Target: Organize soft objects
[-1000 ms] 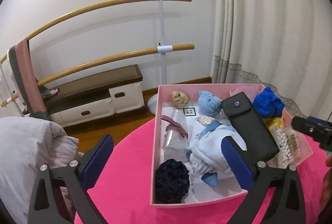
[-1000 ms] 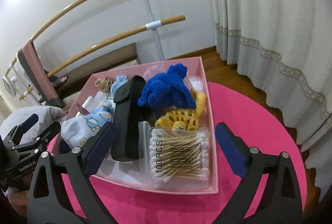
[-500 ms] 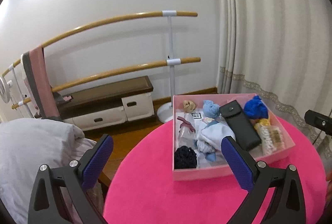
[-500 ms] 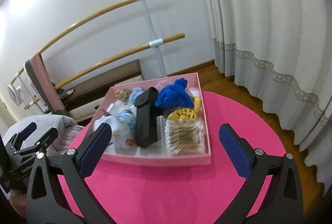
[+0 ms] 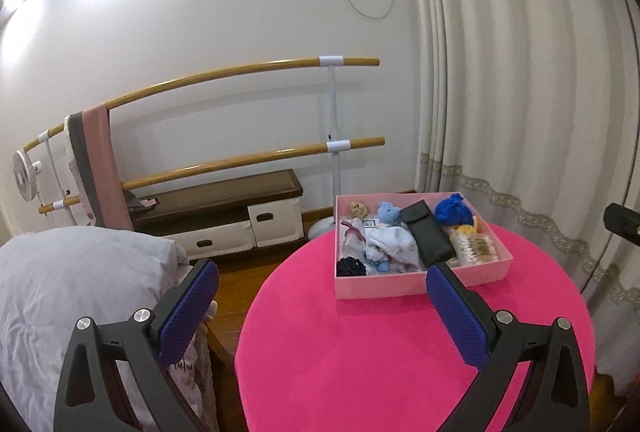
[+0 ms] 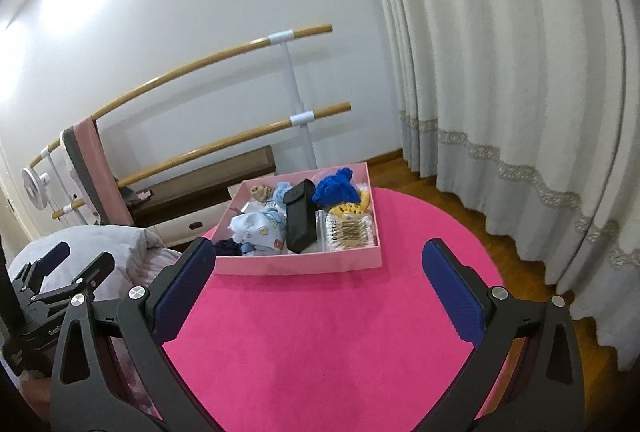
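A pink box (image 5: 420, 286) (image 6: 300, 266) sits on the far part of a round pink table (image 5: 380, 352) (image 6: 340, 332). Inside lie a light blue baby garment (image 5: 390, 244) (image 6: 260, 226), a black case (image 5: 426, 236) (image 6: 300, 216), a bright blue cloth (image 5: 454, 210) (image 6: 336, 186), a yellow knit piece (image 6: 352, 208), a cotton swab pack (image 5: 474, 246) (image 6: 350, 230), a dark scrunchie (image 5: 351, 267) and a beige scrunchie (image 5: 359, 209). My left gripper (image 5: 320, 308) and right gripper (image 6: 318, 292) are open, empty, raised well back from the box.
A wooden ballet barre (image 5: 240, 72) with a pink towel (image 5: 100, 168) stands by the wall over a low cabinet (image 5: 224, 216). A grey duvet (image 5: 72, 296) lies left of the table. Curtains (image 5: 520, 112) hang at the right. A small fan (image 5: 26, 176) stands far left.
Both grippers have pulled back and up from the box, which now looks much smaller and farther. Both stay open and empty. The box contents have not moved.
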Tool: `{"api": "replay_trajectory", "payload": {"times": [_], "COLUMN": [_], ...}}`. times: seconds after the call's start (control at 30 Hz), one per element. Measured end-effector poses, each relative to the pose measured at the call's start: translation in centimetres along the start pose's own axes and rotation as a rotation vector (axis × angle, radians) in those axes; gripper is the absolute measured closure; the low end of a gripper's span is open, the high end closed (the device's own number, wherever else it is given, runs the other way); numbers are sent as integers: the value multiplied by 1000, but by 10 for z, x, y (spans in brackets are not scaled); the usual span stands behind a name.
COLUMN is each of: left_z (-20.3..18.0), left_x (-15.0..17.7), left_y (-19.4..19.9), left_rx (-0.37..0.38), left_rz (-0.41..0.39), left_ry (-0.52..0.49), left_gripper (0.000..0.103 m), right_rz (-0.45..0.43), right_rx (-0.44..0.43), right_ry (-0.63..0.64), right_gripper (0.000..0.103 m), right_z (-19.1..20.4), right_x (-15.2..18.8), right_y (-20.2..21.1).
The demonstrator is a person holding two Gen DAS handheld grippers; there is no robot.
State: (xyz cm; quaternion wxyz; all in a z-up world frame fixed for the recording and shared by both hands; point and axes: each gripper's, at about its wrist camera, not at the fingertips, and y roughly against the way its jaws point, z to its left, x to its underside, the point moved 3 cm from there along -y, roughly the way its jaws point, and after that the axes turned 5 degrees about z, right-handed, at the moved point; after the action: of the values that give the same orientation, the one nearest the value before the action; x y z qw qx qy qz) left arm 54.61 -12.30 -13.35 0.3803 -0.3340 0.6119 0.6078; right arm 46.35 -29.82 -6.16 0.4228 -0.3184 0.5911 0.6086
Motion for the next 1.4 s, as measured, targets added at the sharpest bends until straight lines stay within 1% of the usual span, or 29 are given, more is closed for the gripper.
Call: {"api": "replay_trajectory", "payload": {"times": [0.17,0.33,0.47,0.63,0.7,0.8,1.0,1.1,1.27,1.4], "left_z": [7,16,18,19,19,18,15,16,18,16], "left_x": [16,25,33,50,56,60,60,62,60,58], "left_y": [53,107,143,174,183,202,222,226,219,214], "left_rx": [3,5,2,11,21,18,1,-1,13,7], "left_rz": [-22,-54,-90,-75,-71,-93,-136,-142,-129,-103], "left_ry": [20,37,51,80,81,84,74,87,98,80], "left_gripper": [0,0,0,0,0,0,0,0,0,0], "right_rz": [-38,-72,-96,-136,-138,-143,-160,-160,-159,-159], "right_rx": [3,18,31,13,15,22,36,38,35,36], "right_ry": [49,84,86,54,66,61,67,71,75,76], "right_gripper": [0,0,0,0,0,0,0,0,0,0], "right_z": [22,40,48,54,56,55,55,55,53,53], "right_x": [16,33,43,57,61,61,62,62,60,61], "right_y": [49,86,107,126,130,134,142,142,141,141]}}
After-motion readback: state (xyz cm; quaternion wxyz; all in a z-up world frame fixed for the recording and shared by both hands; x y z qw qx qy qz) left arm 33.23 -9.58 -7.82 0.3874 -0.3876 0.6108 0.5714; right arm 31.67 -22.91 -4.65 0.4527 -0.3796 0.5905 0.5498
